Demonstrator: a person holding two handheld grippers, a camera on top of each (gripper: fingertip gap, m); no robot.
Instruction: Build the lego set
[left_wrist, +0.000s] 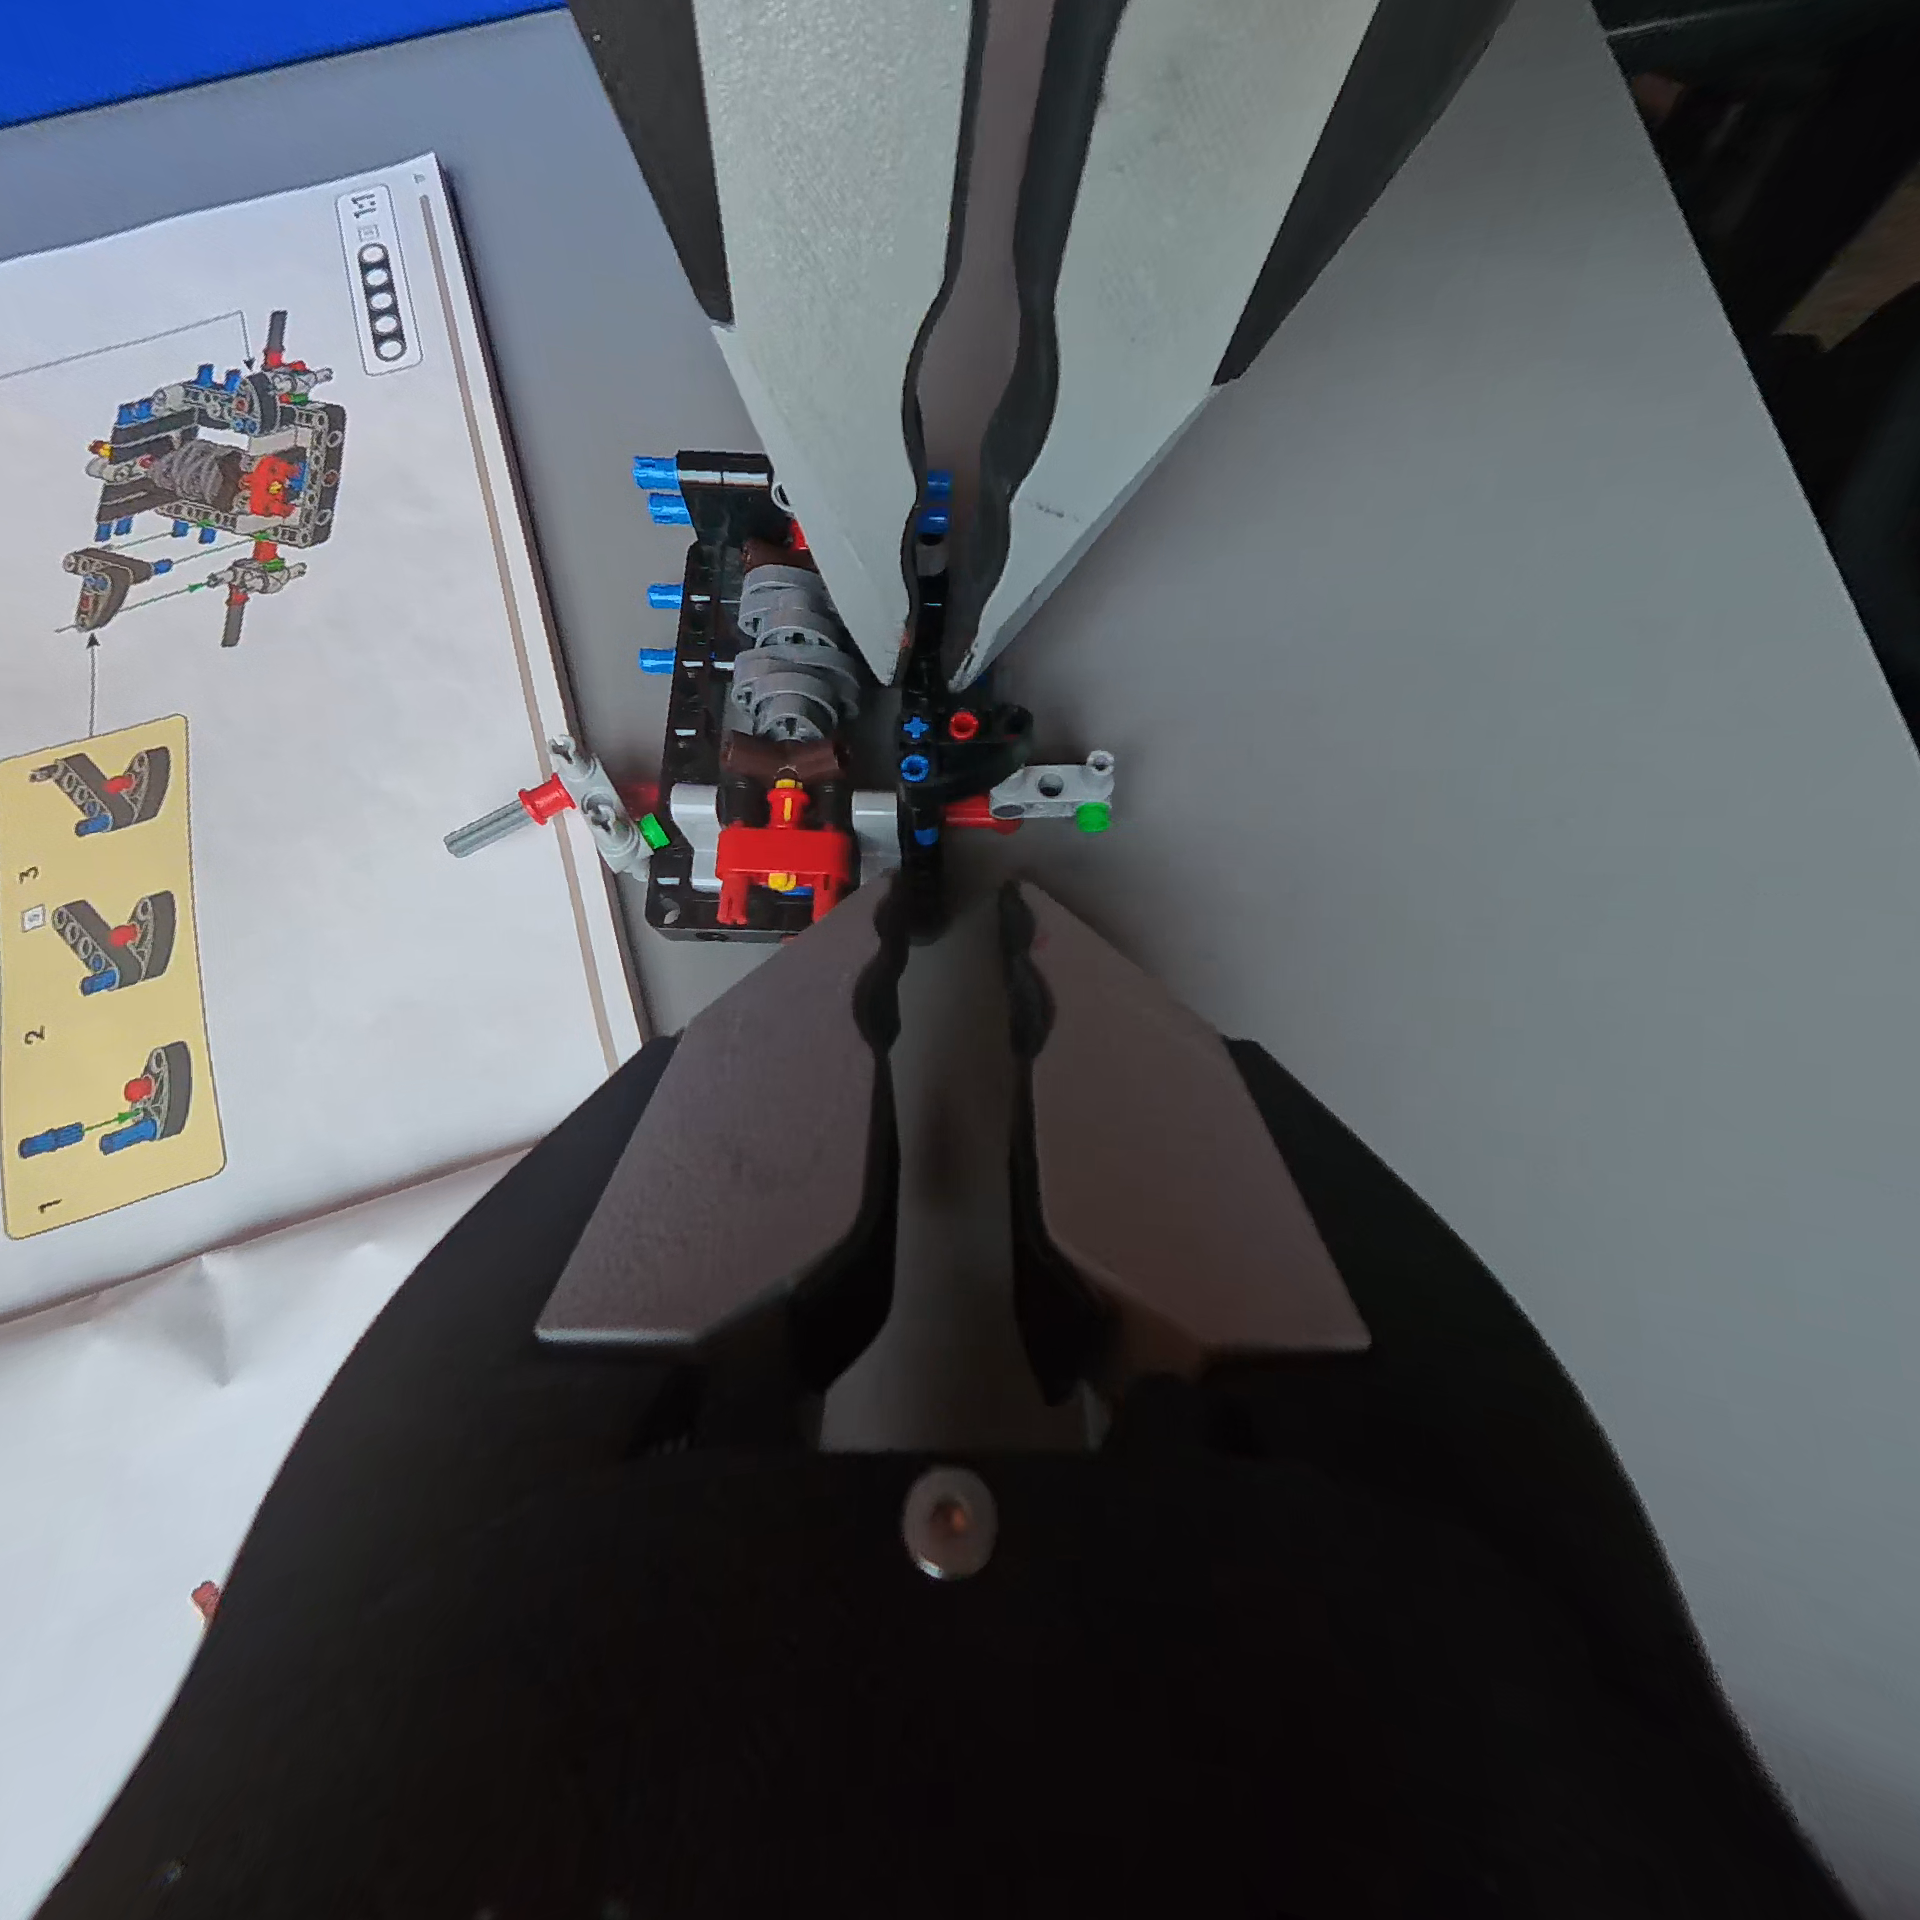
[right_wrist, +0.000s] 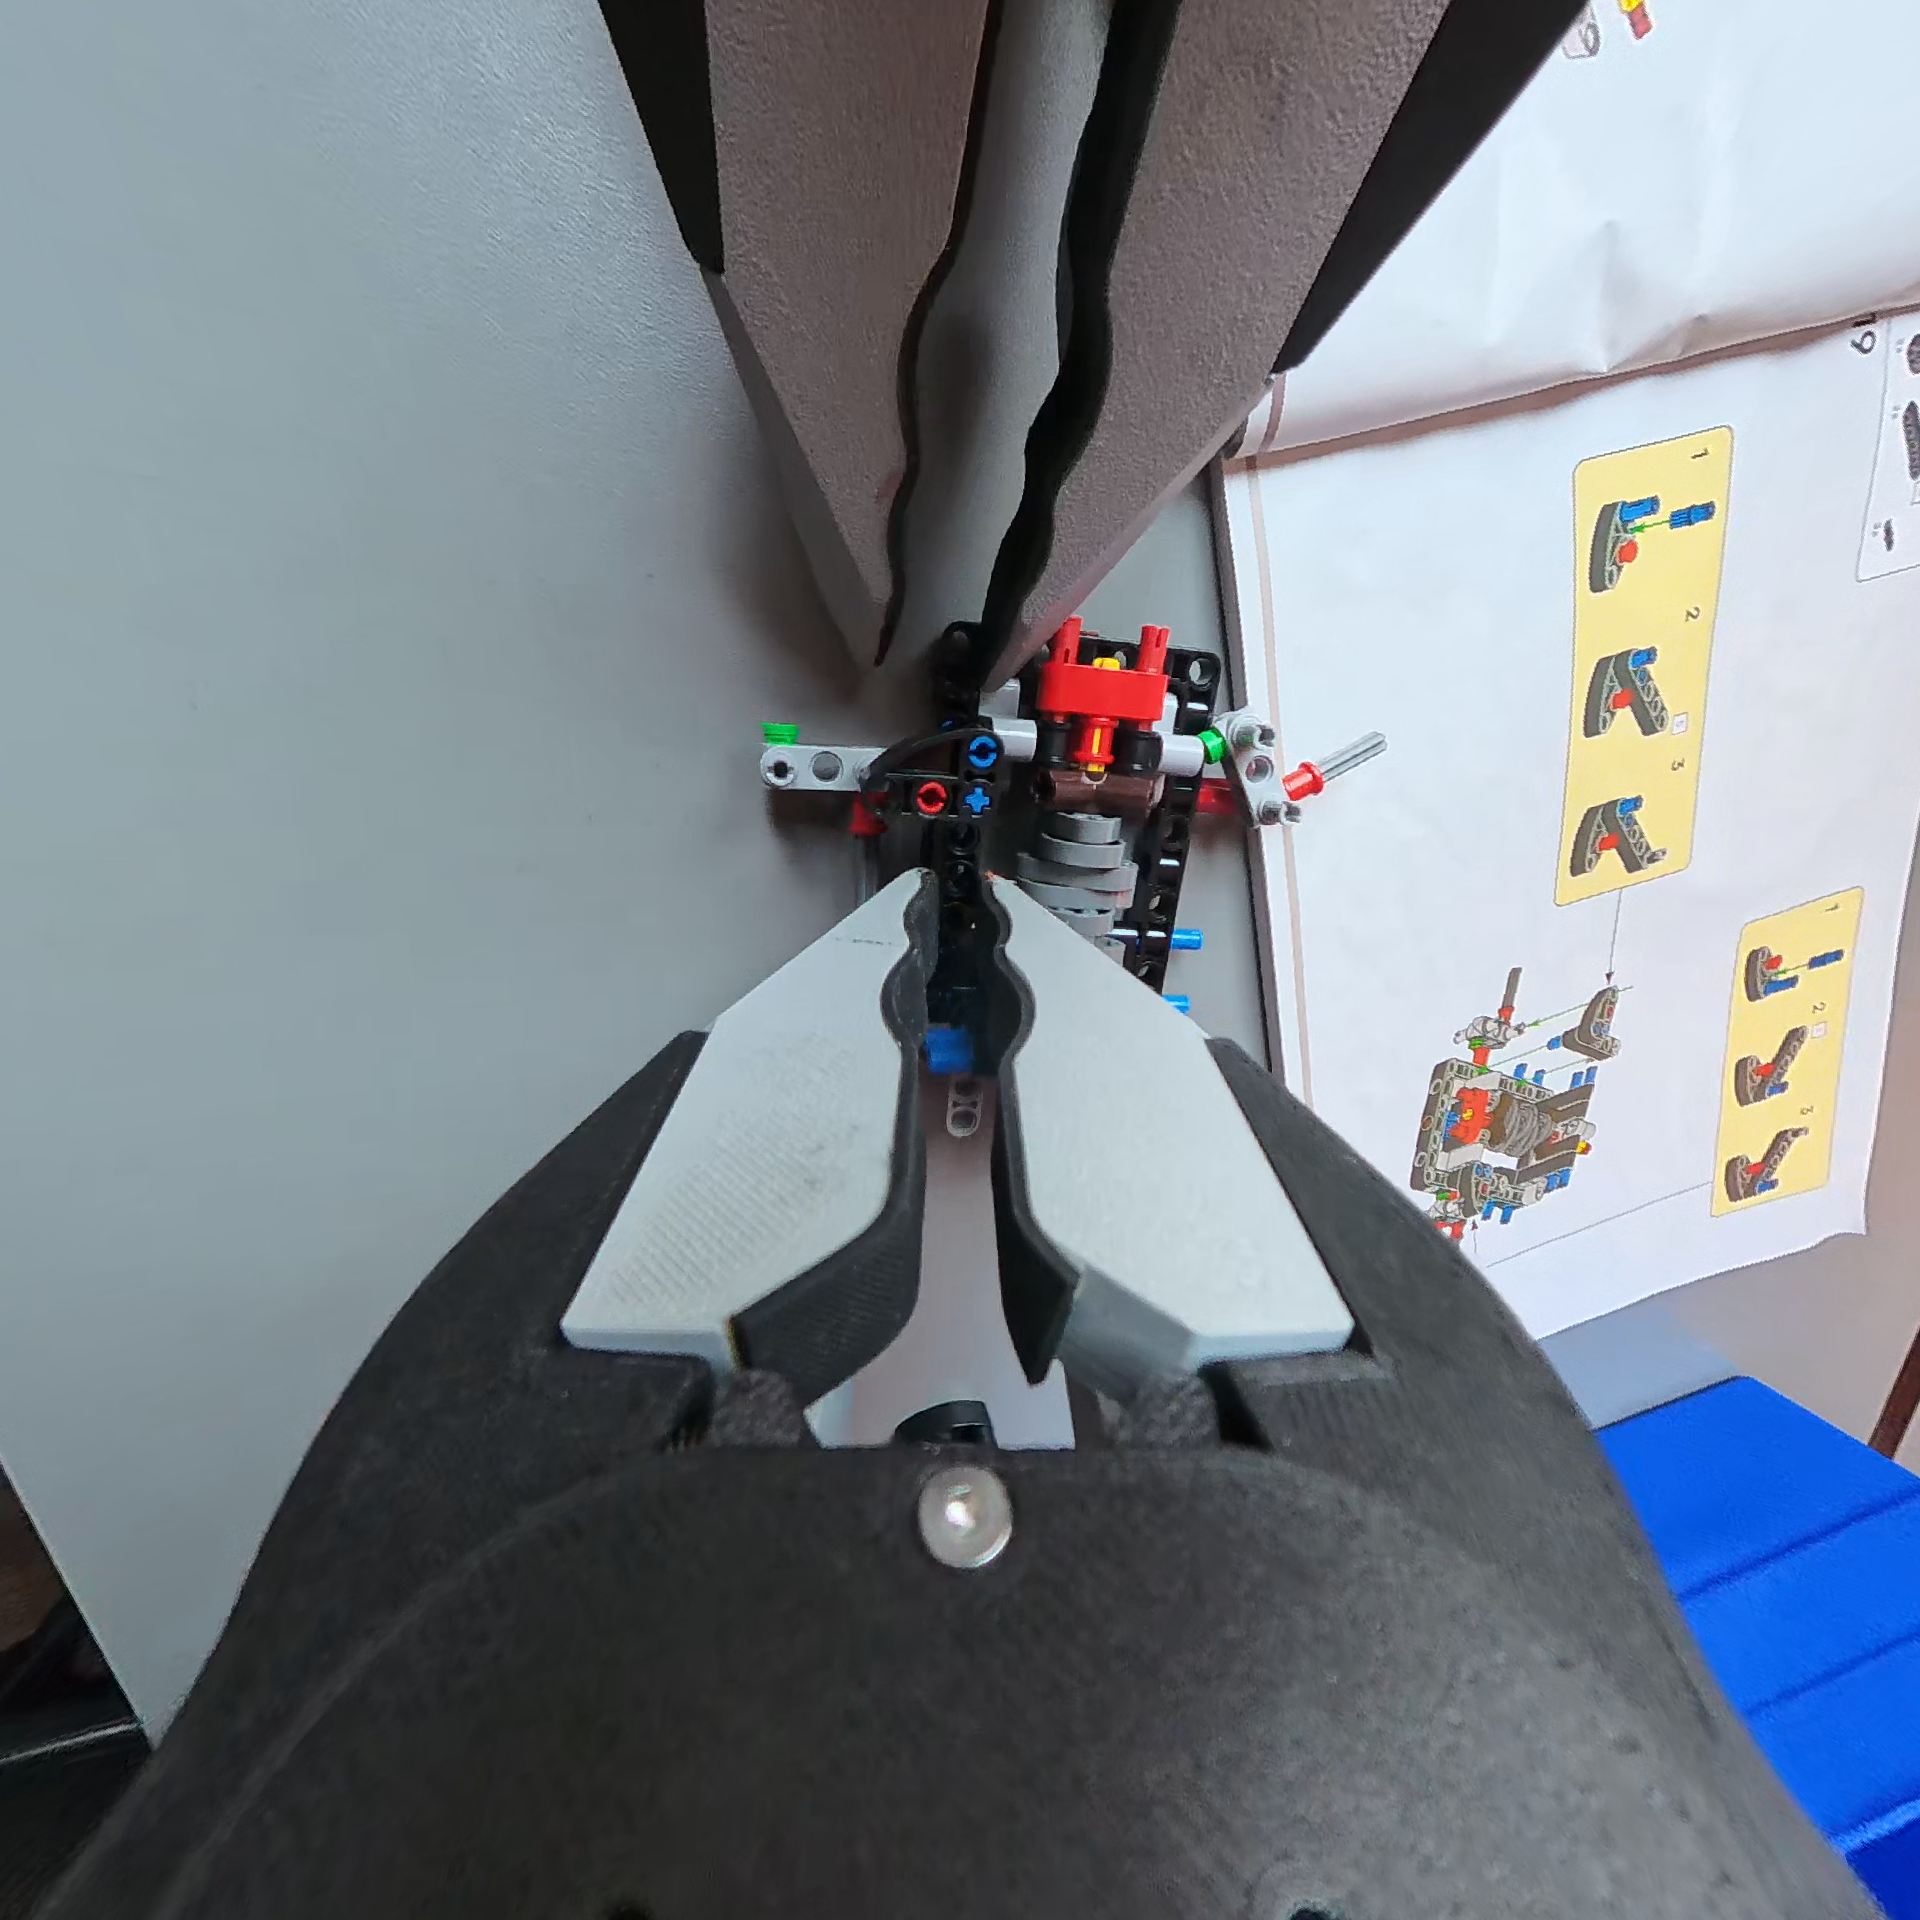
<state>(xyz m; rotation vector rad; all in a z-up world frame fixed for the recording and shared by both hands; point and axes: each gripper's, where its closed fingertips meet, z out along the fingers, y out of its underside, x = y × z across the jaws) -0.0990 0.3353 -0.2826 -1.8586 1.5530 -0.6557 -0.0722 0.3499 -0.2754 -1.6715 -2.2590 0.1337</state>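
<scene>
left wrist view: both grippers' fingers pinch the lego frame beside the booklet edge; bare table rightward.

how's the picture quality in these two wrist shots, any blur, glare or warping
Left wrist view: strong wide-angle warping, the lego assembly sharp, the instruction booklet slightly soft. Right wrist view: same warping, a bright glint on the round stud of the right gripper.
</scene>
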